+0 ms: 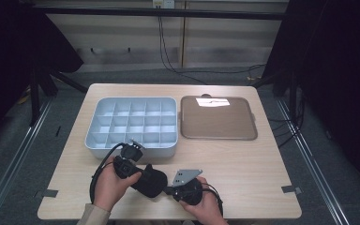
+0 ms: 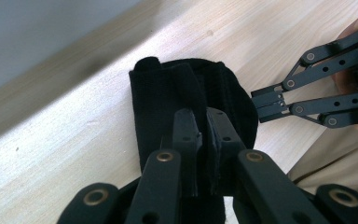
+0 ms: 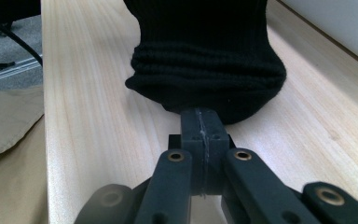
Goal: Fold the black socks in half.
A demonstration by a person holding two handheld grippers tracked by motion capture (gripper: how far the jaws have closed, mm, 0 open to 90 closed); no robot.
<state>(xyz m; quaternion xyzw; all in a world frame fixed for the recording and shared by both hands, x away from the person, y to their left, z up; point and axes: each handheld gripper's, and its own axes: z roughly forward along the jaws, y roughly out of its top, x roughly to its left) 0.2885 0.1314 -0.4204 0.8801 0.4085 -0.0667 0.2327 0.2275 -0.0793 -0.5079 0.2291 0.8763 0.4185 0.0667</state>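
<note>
Left gripper view: left gripper (image 2: pixel 204 140) fingers pinch black sock (image 2: pixel 168 98); right gripper (image 3: pixel 200 128) fingers closed, tips against sock edge.

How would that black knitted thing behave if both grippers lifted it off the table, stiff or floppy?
Probably floppy: the black sock is ribbed knit that bulges and folds where the left gripper pinches it. It likely weighs little and would sag between the left gripper and the right gripper. It seems unlikely to slip, roll or break, since it is soft cloth lying slumped on the wooden table.
</note>
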